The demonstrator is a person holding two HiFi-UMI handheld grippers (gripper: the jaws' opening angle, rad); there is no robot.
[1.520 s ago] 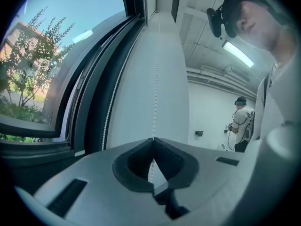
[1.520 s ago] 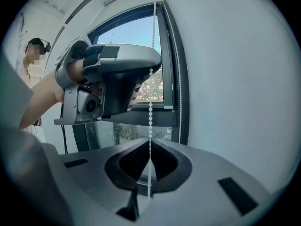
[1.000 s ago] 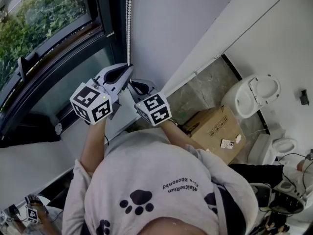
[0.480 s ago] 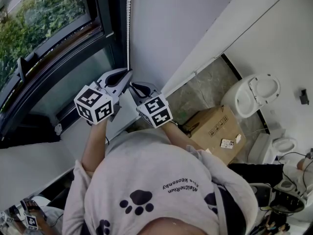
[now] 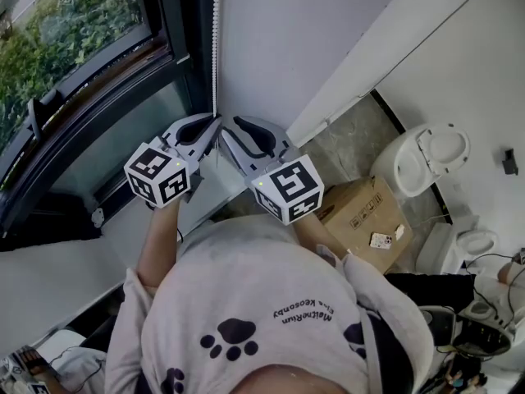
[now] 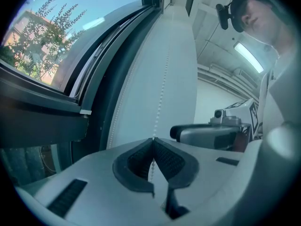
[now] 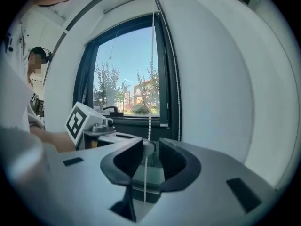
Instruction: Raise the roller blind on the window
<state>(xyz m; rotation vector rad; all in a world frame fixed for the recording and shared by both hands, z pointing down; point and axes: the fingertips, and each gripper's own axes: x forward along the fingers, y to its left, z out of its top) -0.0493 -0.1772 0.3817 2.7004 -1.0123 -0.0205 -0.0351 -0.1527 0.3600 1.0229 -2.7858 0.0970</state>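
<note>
Left gripper view: your left tongs [image 6: 153, 142] are clamped tight on the blind's bead chain [image 6: 162, 93], the pads meeting on it. Right gripper view: your right tongs [image 7: 150, 149] have just been opening. The chain runs through the gap and neither pad presses on it. Head view: both tongs sit side by side at the chain. Beyond them it climbs beside the dark window frame [image 5: 176, 23], against the white wall [image 5: 287, 31].
</note>
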